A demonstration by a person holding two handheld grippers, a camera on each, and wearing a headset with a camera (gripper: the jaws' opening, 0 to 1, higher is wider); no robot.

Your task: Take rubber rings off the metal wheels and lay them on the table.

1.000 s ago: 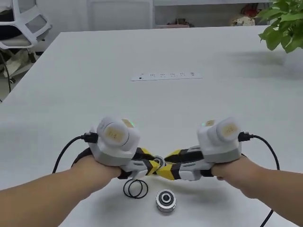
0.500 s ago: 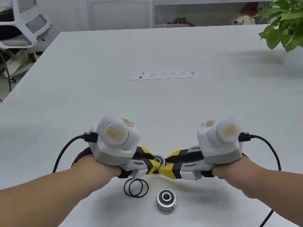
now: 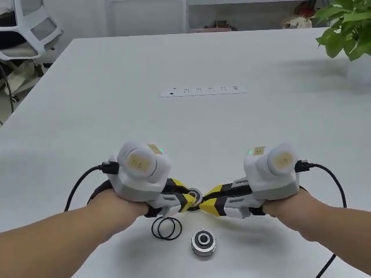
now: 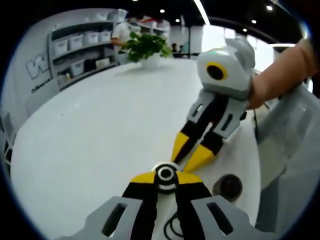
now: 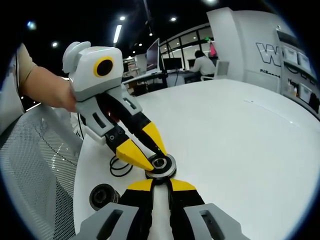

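white bench [image 3: 116,87] stretching away, power strip [image 3: 203,91] well beyond the held wheel [image 3: 195,197], plant [image 3: 345,29] far off to its right. and it all happens at that held wheel: the left tongs [image 4: 166,178] are clamped on it, a yellow tip on each side. the right tongs [image 5: 159,186] face it from the opposite side, jaws narrow, tips right at its rim. by the look of it this is the peeling step, one side steadying, the other working a ring loose. two rubber rings [image 3: 166,229] lie overlapping on the bench just below and left of the held wheel, and a second wheel [image 3: 203,242] sits just below it, nearer the person. the next move likely calls for a firm pinch on the ring's edge and a pull away while the left holds fast. hard to tell: whether the right tongs actually grip any rubber, whether the held wheel touches the bench, and whether the second wheel carries a ring.
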